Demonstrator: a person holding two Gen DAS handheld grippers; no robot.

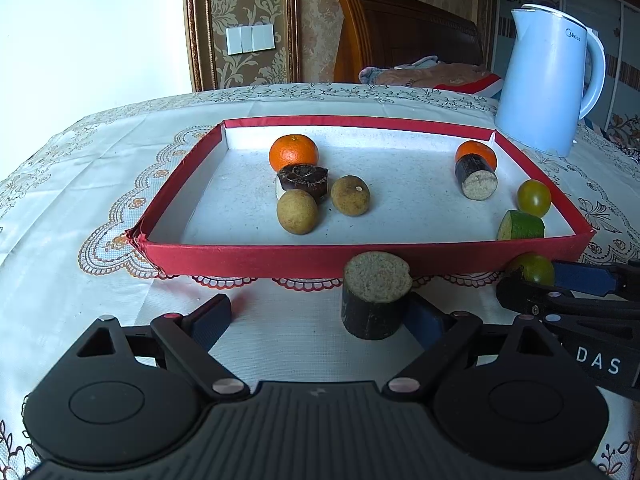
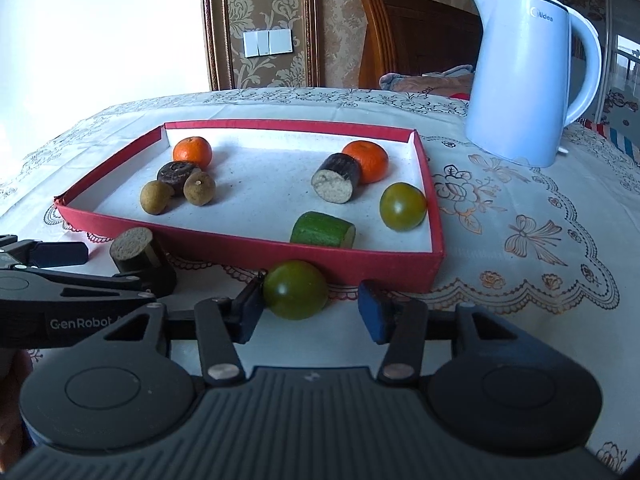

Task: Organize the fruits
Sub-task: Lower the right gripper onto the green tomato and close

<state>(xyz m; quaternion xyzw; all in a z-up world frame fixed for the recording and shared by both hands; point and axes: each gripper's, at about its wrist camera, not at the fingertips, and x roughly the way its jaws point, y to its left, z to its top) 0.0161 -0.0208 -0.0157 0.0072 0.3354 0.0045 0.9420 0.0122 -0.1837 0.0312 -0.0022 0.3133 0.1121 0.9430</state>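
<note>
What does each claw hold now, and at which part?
Nothing is firmly held. The right claw brackets the green tomato; only its left pad touches its side. The left claw stands open beside the sugarcane piece.

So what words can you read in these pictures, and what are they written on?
"Midea" – on the white kettle, near its top.
"GenRobot" – on the side of the left gripper, seen from the right wrist view; it runs on behind the other gripper.
"DAS" – on the side of the right gripper, seen from the left wrist view; cut off, likely part of a longer word.
Nothing else has writing.
</note>
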